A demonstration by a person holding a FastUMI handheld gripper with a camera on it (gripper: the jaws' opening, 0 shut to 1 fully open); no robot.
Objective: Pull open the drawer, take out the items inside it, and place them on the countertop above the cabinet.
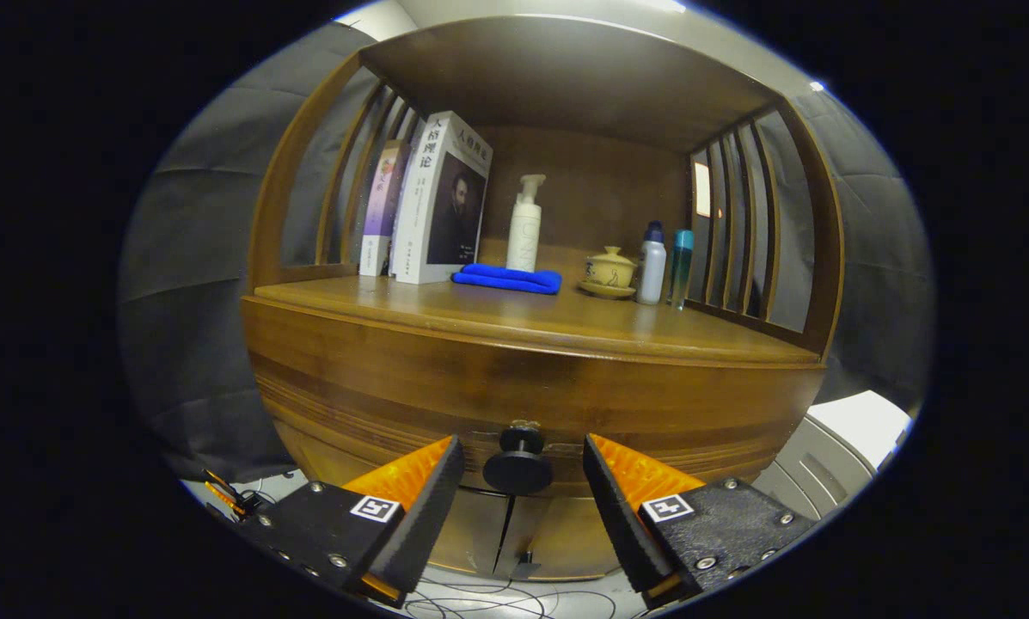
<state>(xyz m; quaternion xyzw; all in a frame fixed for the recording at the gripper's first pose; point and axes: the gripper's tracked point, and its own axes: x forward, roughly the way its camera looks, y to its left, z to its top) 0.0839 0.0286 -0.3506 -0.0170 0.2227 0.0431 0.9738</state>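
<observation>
Tool: the tool (521, 468) has its two fingers spread wide, holding nothing; one finger sits on each side of the drawer knob, apart from it.
Drawer knob: a round dark knob (518, 467) lies between the fingers, level with their tips, on the front of the drawer.
Drawer: the curved wooden drawer front (531, 387) is shut flush with the cabinet, just beyond the fingers; its contents cannot be seen.
Lower doors: two wooden doors (505, 524) meet at a seam below the knob.
Bench: the wooden cabinet top (514, 314) runs above the drawer, under a slatted wooden hutch.
On the bench, from one side to the other: upright books (432, 202), a folded blue cloth (507, 278) lying flat, a white pump bottle (525, 225) standing behind the cloth, a small lidded yellow cup on a saucer (609, 272), then a white bottle (652, 265) and a teal bottle (682, 266) side by side.
Floor: loose cables (497, 597) lie below the cabinet.
</observation>
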